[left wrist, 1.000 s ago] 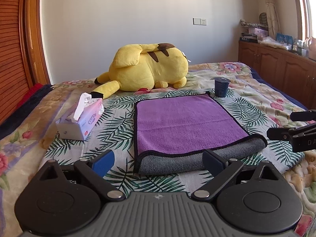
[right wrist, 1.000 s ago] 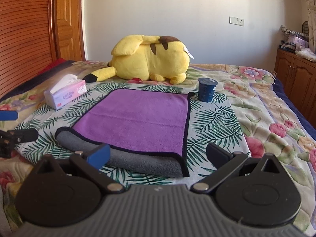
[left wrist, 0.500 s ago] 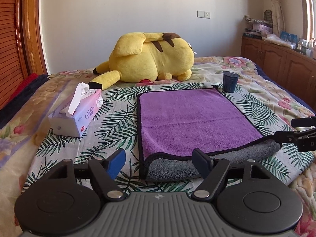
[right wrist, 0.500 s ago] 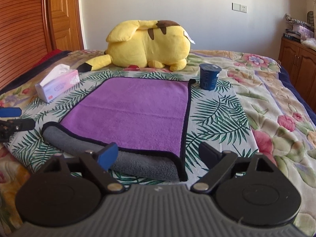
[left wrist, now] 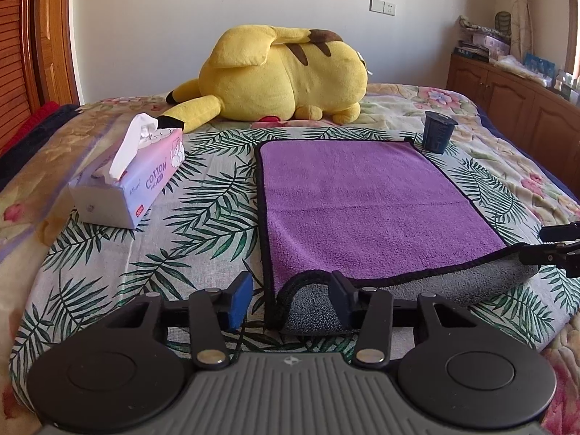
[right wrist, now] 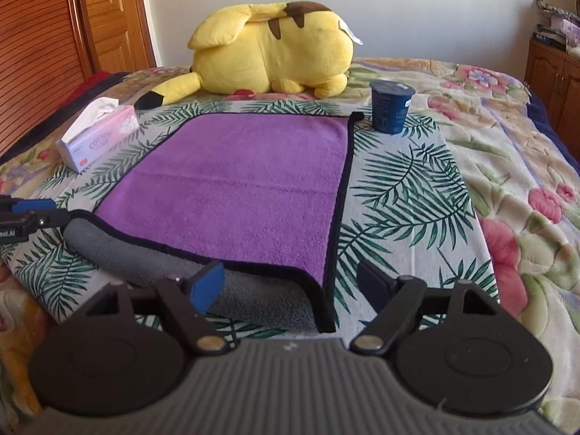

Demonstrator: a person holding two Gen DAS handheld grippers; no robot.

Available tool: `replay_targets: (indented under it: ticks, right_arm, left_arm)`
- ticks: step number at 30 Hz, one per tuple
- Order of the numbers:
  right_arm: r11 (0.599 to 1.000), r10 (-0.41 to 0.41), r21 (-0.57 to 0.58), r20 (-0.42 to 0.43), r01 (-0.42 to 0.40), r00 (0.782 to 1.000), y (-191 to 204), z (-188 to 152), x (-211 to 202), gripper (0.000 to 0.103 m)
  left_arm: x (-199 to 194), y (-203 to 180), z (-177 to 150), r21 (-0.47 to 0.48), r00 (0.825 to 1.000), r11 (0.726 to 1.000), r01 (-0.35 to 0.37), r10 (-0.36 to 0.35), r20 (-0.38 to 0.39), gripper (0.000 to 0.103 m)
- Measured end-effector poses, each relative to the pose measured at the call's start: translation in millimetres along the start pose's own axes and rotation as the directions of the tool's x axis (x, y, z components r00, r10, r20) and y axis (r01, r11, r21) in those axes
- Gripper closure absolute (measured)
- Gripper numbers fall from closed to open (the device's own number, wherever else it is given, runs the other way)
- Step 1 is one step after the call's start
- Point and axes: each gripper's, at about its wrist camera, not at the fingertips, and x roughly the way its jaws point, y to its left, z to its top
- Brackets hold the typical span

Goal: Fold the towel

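Note:
A purple towel point(left wrist: 366, 203) with a black hem and grey underside lies folded on the bed; its rounded grey fold faces me. It also shows in the right wrist view point(right wrist: 246, 177). My left gripper point(left wrist: 290, 299) is open, its fingers either side of the fold's near left corner. My right gripper point(right wrist: 290, 282) is open around the fold's near right corner. Each gripper shows at the edge of the other's view, at the opposite end of the fold.
A yellow plush toy point(left wrist: 282, 76) lies beyond the towel. A pink tissue box point(left wrist: 127, 181) sits left of it. A dark blue cup point(left wrist: 438, 132) stands at the towel's far right corner. Wooden cabinets point(left wrist: 522, 98) stand at the right, a wooden door point(right wrist: 108, 18) at the left.
Both grippers have moved forward and down to the towel's folded near edge. The left gripper's fingers have narrowed around the left corner. The towel has not moved.

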Motion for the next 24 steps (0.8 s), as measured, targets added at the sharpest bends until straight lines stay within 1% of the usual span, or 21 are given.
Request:
replay_targets:
  ticks: [2,5,8,11,13,18,20,24]
  right_arm:
    - [1.000,0.015,0.006,-0.016,-0.015,1.000,-1.3,-0.7,2.5,0.024]
    - [0.999,0.035,0.014,-0.044,-0.034,0.998,-3.3,-1.1,6.6,0.026]
    - [0.999,0.047,0.030,-0.066,-0.045,0.997,-6.8,-2.3,9.8,0.029]
    - [0.998,0.057,0.044,-0.080,-0.054,0.995,-9.5,-3.8,11.9,0.035]
    - [0.997,0.062,0.047,-0.086,-0.058,0.994,-10.8,-3.9,12.6,0.038]
    - [0.996,0.076,0.047,-0.102,-0.072,0.992,-12.8,-3.3,12.4,0.038]
    - [0.995,0.089,0.054,-0.108,-0.084,0.990,-13.6,-2.9,12.7,0.040]
    - [0.995,0.095,0.052,-0.120,-0.089,0.988,-13.5,-2.6,13.6,0.051]
  left_arm:
    - [2.4,0.0,0.0,0.004,1.000,1.000,0.005,-0.005,-0.004,0.080]
    - [4.9,-0.2,-1.1,0.006,1.000,1.000,-0.008,0.008,-0.001,0.085]
    - [7.7,1.3,-3.1,-0.001,1.000,1.000,-0.006,0.006,-0.014,0.088]
    - [9.6,1.9,-4.8,-0.005,1.000,1.000,0.003,-0.003,-0.024,0.094]
    - [11.1,1.6,-6.1,-0.004,0.999,1.000,0.006,-0.006,-0.032,0.094]
    - [13.5,0.6,-8.6,0.000,0.999,1.000,0.008,-0.008,-0.042,0.097]
    - [13.9,0.6,-9.2,-0.001,0.999,1.000,0.010,-0.010,-0.046,0.099]
    - [14.4,0.3,-9.9,0.001,0.999,1.000,0.005,-0.005,-0.050,0.103]
